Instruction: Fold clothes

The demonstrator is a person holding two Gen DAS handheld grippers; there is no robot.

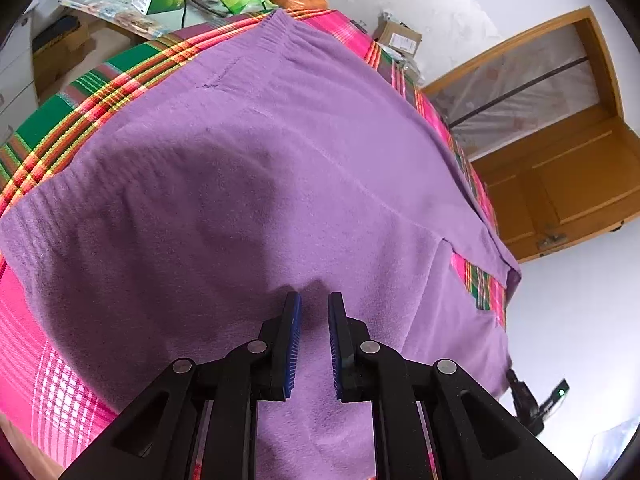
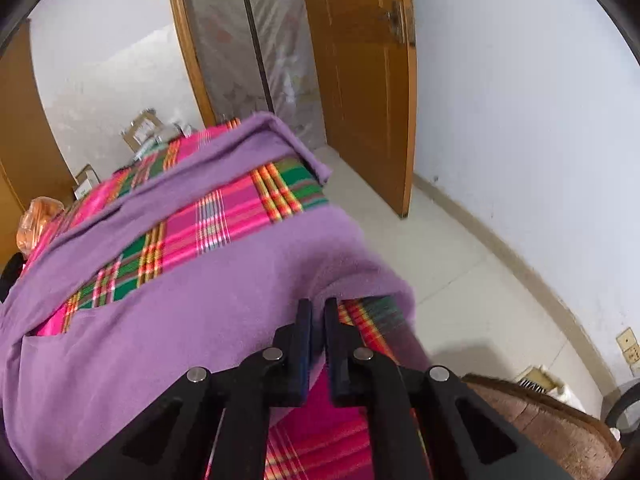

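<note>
- The purple sweater (image 1: 248,168) lies spread across the plaid cloth (image 1: 52,380) covering the desk, one sleeve (image 2: 256,140) near the far corner.
- My right gripper (image 2: 317,312), nearly closed, seems to pinch the sweater's edge; a thin bite could slip.
- My left gripper (image 1: 314,308) hovers parted, holding nothing.
- Wooden door (image 2: 360,80), white walls beyond.
</note>
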